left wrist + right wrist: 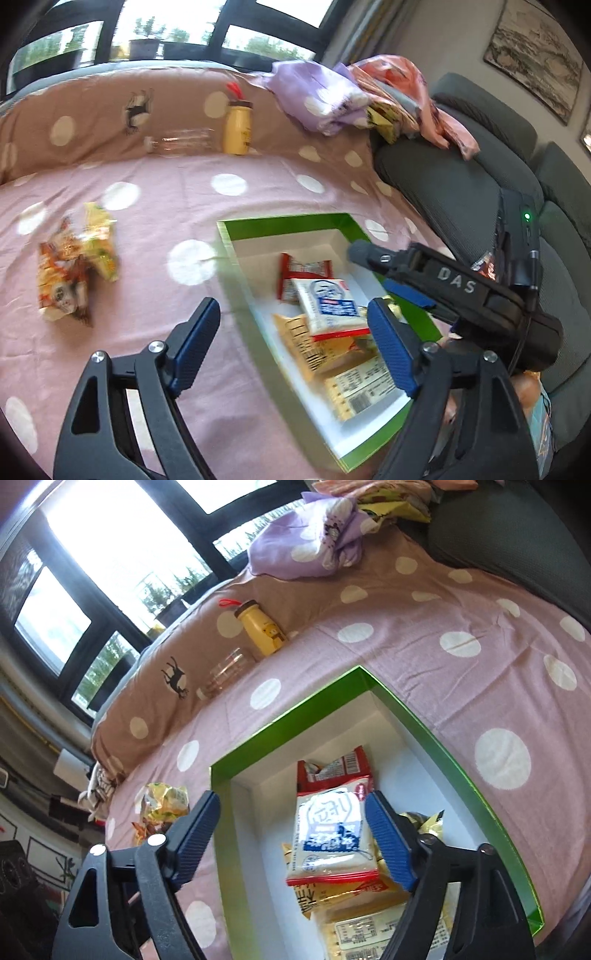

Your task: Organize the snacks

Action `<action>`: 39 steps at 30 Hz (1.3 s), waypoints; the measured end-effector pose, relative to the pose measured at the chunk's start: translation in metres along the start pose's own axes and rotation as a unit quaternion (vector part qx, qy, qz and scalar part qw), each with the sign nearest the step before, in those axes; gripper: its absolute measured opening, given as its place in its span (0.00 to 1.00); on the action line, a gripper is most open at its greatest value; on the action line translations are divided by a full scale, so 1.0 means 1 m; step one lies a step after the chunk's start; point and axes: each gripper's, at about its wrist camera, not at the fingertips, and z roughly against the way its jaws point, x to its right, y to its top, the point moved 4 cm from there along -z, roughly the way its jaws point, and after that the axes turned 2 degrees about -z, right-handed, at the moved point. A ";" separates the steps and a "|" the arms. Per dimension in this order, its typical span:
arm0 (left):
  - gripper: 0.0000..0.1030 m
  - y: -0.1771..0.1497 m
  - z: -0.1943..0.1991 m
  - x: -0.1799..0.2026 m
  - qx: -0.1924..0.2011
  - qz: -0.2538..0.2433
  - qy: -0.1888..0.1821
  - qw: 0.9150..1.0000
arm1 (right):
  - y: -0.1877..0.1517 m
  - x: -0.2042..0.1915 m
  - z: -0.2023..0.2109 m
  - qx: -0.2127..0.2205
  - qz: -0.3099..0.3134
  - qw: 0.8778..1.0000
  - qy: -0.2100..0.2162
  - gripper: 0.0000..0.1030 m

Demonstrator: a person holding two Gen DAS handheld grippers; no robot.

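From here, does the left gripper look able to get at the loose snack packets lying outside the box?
Probably yes. The left gripper is open and empty, and only bare spotted cloth shows between it and the packets.

Left gripper (293,343) points downward with its jaws spread wide, nothing between the pads. Right gripper (291,834) likewise stands wide, seemingly gripping nothing.

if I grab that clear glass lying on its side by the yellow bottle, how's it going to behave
The clear glass lies on its side, so a push would probably roll it across the dotted cloth. It looks smooth, likely slippery between gripper pads, and being glass, probably breakable if dropped.
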 end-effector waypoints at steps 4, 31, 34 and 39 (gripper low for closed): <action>0.85 -0.007 0.036 -0.037 0.027 0.032 0.044 0.998 | -0.005 -0.019 0.006 0.013 0.029 0.999 -0.002 0.84; 0.98 -0.091 0.134 -0.257 0.063 0.219 0.264 0.937 | -0.115 -0.219 -0.108 -0.115 0.129 0.984 0.051 0.94; 0.98 -0.091 0.138 -0.263 0.067 0.234 0.249 0.937 | -0.130 -0.239 -0.146 -0.131 0.144 0.981 0.012 0.94; 0.98 -0.092 0.144 -0.271 0.069 0.249 0.246 0.934 | -0.138 -0.247 -0.185 -0.122 0.142 0.981 -0.051 0.94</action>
